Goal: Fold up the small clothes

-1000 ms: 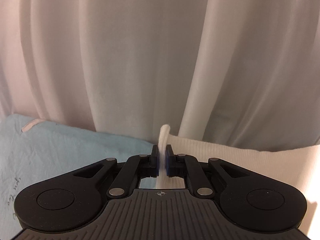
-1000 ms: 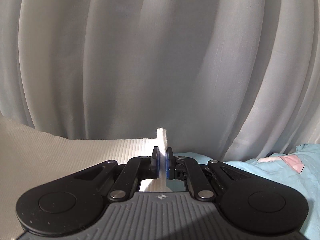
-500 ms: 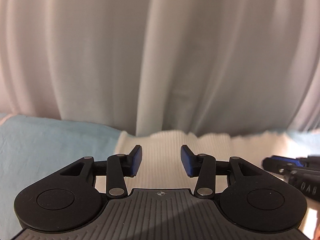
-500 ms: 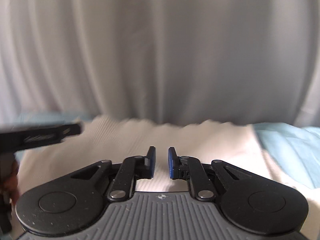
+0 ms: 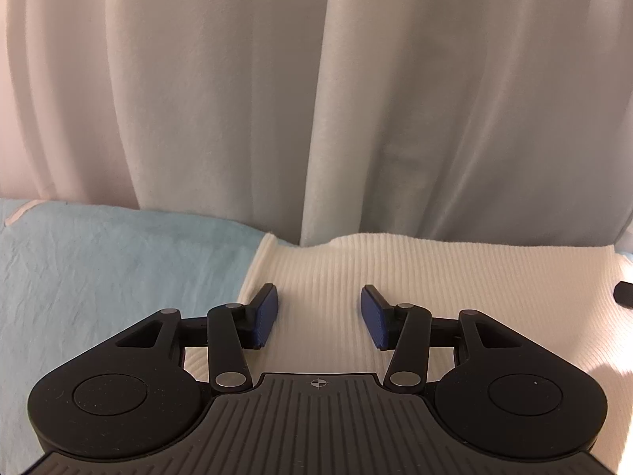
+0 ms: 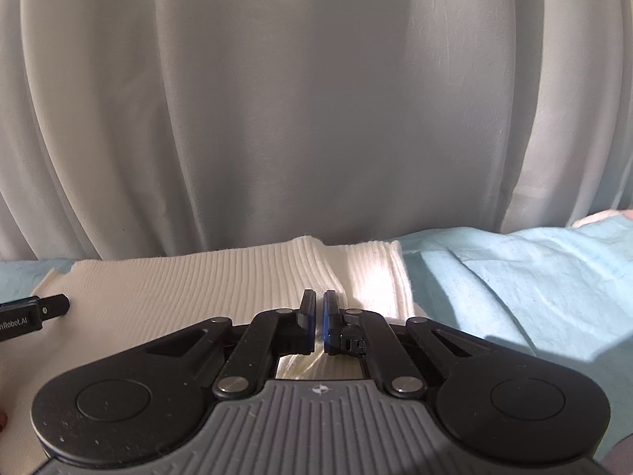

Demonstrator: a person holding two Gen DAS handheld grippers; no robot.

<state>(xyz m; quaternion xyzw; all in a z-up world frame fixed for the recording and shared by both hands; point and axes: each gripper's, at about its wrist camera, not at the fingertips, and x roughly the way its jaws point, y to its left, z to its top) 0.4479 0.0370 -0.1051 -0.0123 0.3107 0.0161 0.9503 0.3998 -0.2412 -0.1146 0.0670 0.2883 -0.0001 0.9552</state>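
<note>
A white ribbed garment (image 5: 455, 277) lies flat on the light blue cover (image 5: 118, 269), its far edge against the curtain. My left gripper (image 5: 318, 308) is open and empty, just above the garment's left part. In the right wrist view the same garment (image 6: 198, 285) lies ahead and to the left. My right gripper (image 6: 319, 318) is shut with only a thin slit between the pads and nothing held, above the garment's right end. The tip of the left gripper (image 6: 31, 310) shows at the left edge there.
A white curtain (image 5: 316, 99) hangs right behind the garment. The blue cover (image 6: 514, 285) stretches to the right, with a pale pink cloth (image 6: 601, 215) at its far right edge. A dark tip of the right gripper (image 5: 624, 293) shows at the left wrist view's right edge.
Both grippers let go of the garment's edge, which now lies flat. The left gripper opened wider. The right gripper opened briefly, then closed again, empty. Both pulled back slightly.
</note>
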